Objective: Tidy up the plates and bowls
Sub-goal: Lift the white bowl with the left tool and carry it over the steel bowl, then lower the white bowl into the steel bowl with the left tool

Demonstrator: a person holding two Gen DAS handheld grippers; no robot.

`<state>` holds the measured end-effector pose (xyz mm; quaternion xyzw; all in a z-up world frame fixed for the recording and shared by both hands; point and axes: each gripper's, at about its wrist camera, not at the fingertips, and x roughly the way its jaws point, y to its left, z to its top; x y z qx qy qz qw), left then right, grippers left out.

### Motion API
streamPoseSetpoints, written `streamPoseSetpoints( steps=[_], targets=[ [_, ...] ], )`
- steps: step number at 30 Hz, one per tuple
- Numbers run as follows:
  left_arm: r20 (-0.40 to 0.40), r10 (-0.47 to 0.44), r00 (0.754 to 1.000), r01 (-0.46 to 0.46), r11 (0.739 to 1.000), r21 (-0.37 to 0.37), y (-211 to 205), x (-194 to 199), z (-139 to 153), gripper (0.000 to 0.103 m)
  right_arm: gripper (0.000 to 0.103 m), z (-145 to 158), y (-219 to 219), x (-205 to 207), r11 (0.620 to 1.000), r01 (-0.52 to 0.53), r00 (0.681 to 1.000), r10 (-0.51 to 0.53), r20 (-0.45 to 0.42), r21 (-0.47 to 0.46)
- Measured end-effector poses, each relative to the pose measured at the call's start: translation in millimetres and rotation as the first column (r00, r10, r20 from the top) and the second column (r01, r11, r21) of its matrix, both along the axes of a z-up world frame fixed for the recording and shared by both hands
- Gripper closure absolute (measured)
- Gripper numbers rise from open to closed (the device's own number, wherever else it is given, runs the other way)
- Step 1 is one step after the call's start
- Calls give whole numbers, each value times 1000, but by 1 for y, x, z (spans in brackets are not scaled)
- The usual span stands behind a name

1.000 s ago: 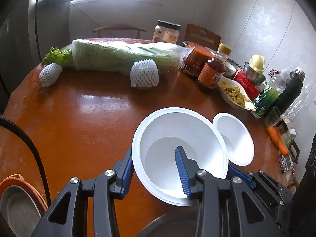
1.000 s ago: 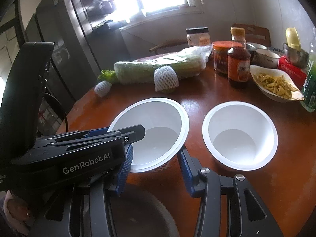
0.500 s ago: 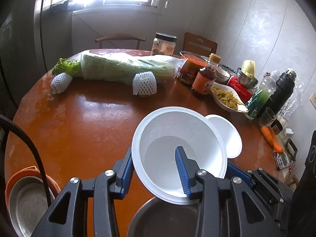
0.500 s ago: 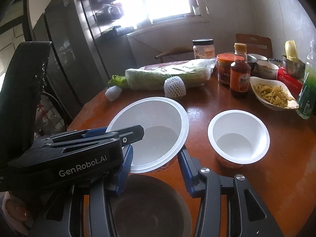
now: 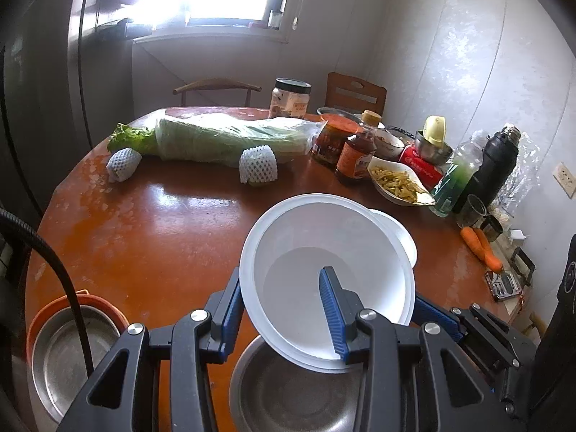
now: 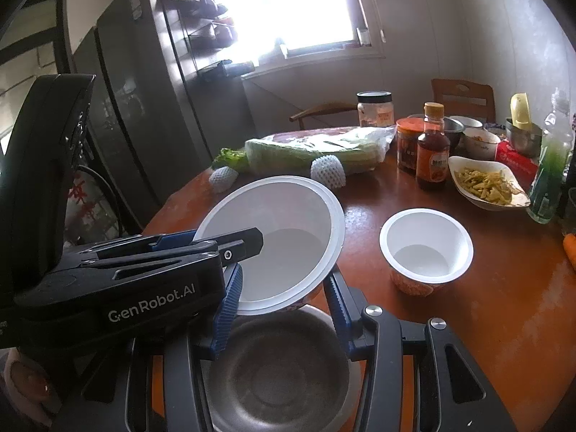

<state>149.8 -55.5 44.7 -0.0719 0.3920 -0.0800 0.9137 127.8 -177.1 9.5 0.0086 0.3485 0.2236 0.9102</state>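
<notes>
- Gripping the large white bowl by its rim, the left gripper is keeping one of its fingers inside and one outside, so the bowl is hanging tilted above the steel bowl.
- The right gripper is clamping the opposite wall of the same bowl, probably to steady it.
- The small white bowl is standing on the desk, near.
- In the left view it is mostly hiding behind the large bowl; the print on the outside of the bowls is not readable.
</notes>
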Motion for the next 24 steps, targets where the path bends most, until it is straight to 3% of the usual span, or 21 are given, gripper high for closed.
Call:
streamPoseSetpoints(
  steps=[24],
  targets=[
    [4, -15, 1000, 15, 1000, 21, -4, -44, 9, 62, 54, 14, -2, -47, 1000, -13, 1000, 13, 12, -22]
  ],
)
